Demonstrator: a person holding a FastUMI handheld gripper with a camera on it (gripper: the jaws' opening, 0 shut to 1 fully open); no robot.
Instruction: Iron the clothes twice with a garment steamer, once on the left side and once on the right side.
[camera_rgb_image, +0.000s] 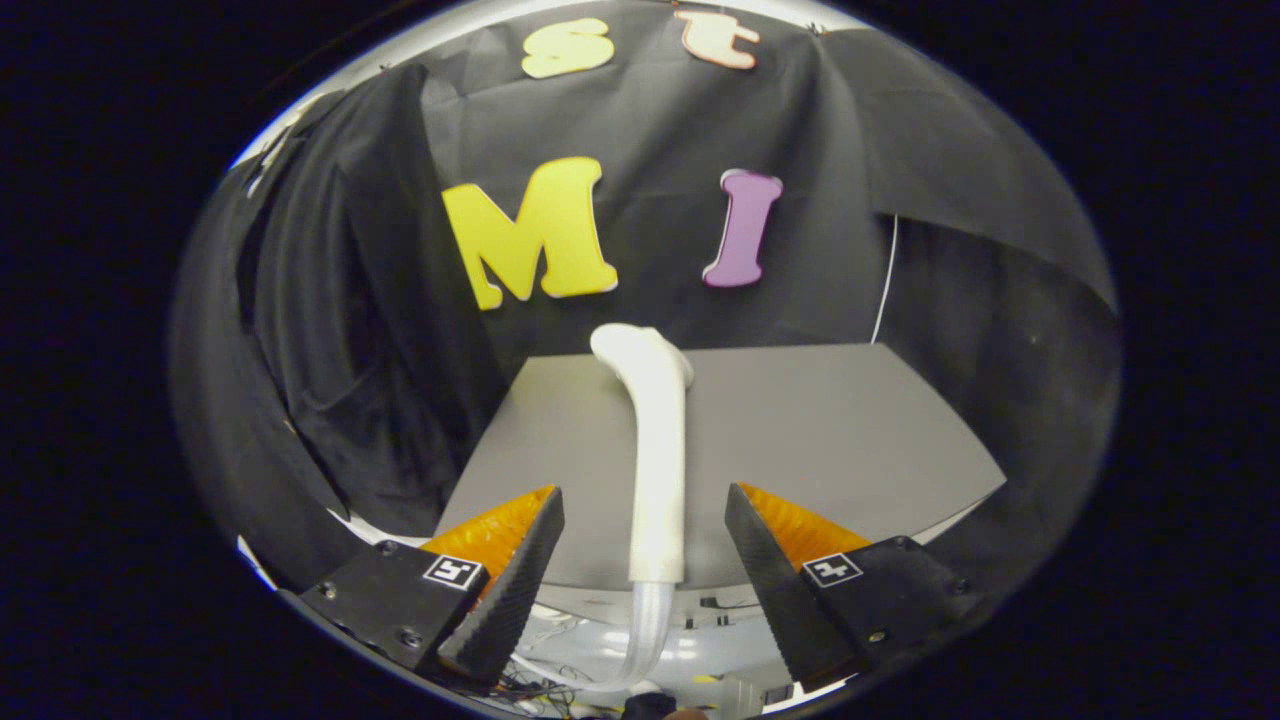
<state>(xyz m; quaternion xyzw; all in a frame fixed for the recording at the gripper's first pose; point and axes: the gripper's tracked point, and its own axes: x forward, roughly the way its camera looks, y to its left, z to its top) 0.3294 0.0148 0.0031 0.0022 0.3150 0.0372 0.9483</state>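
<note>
A white garment steamer (655, 450) lies on a grey table (830, 440), its head pointing away toward the booth wall and its handle running back toward me. A clear hose (648, 630) leaves the handle's near end and drops over the table's front edge. My gripper (645, 520) is open, one finger on each side of the handle with gaps on both sides, touching nothing. A dark garment (340, 330) hangs to the left of the table, draped in folds against the wall.
The table's front edge runs just under the fingers. Below it lie white surfaces with loose cables (560, 680). A thin white cord (888, 280) hangs down the wall behind the table's far right corner.
</note>
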